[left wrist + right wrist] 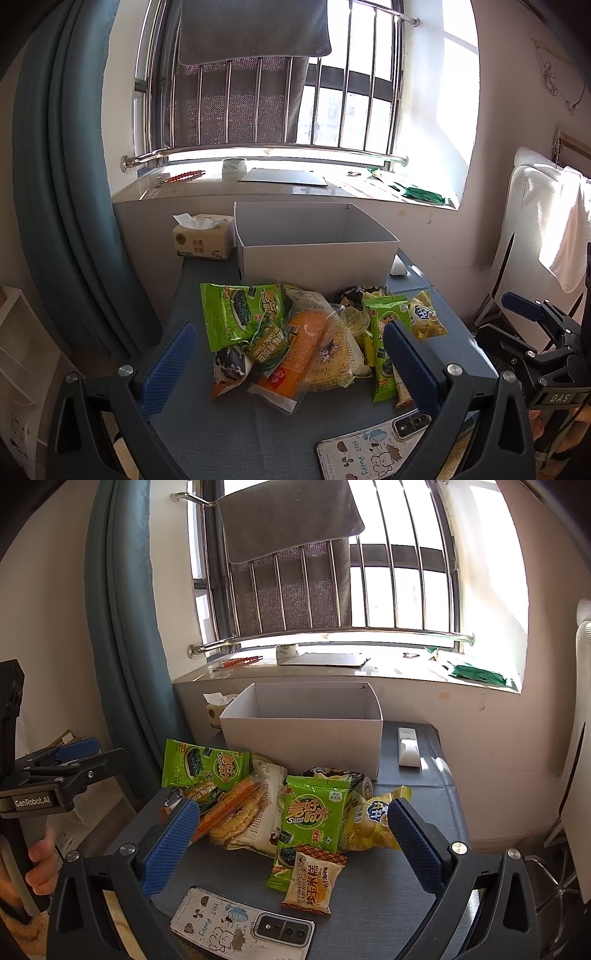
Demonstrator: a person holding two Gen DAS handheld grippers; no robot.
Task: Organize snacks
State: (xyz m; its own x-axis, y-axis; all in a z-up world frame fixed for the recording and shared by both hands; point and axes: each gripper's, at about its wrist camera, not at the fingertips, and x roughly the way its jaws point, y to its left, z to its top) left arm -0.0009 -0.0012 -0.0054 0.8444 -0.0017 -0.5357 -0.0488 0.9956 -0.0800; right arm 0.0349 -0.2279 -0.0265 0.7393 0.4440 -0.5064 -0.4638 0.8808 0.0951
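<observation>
A pile of snack packets (295, 332) lies on the small grey-blue table (240, 424), in front of an open white cardboard box (314, 240) that looks empty. The pile holds green seaweed packets (203, 766), an orange-wrapped packet (295, 354), a yellow chip bag (369, 823) and a small rice-cake packet (312, 880). My left gripper (291, 365) is open, hovering above the near side of the pile. My right gripper (293, 842) is open too, above the pile's right part. Neither holds anything.
A phone in a cartoon case (236, 926) lies at the table's near edge. A tissue pack (201, 240) stands left of the box and a white remote (408, 746) lies to its right. A windowsill with bars is behind; a blue curtain (66, 184) hangs left.
</observation>
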